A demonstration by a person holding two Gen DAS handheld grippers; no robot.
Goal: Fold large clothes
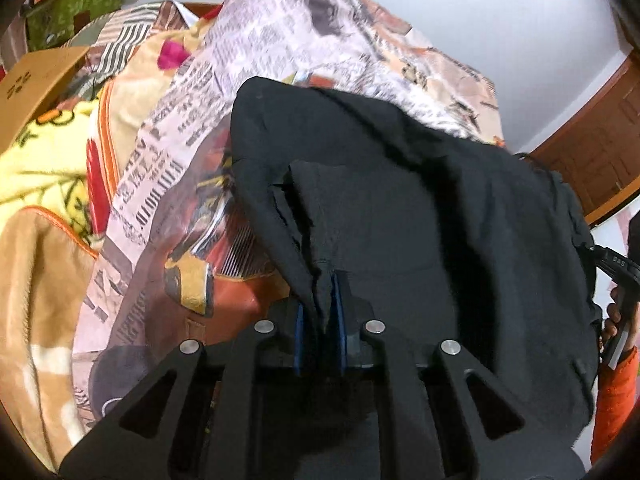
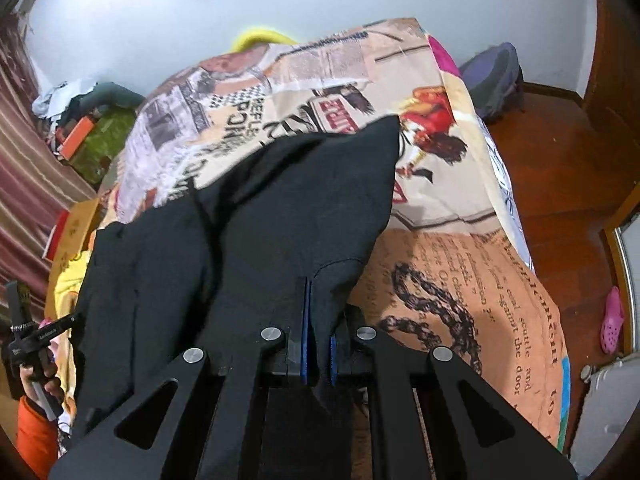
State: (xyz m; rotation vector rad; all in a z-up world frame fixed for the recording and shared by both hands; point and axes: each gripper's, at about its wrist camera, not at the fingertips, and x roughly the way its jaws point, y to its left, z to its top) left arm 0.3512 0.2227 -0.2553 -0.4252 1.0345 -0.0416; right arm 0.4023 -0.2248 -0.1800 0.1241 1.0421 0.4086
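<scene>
A large black garment (image 1: 420,208) lies spread over a bed with a newspaper-print cover (image 1: 280,40). My left gripper (image 1: 320,320) is shut on a bunched edge of the black garment, with cloth squeezed between its blue pads. In the right wrist view the same black garment (image 2: 260,216) stretches away over the bed cover (image 2: 460,280). My right gripper (image 2: 318,344) is shut on another edge of it, cloth between its blue pads. Each view shows the other gripper at its edge: the right one (image 1: 616,272) and the left one (image 2: 36,340).
A yellow and tan fleece blanket (image 1: 52,184) lies left of the garment, with a cardboard box (image 1: 36,80) beyond. Wooden floor (image 2: 560,152) lies right of the bed, with a pink shoe (image 2: 612,320) and a grey backpack (image 2: 496,76). A white wall (image 2: 120,32) stands behind.
</scene>
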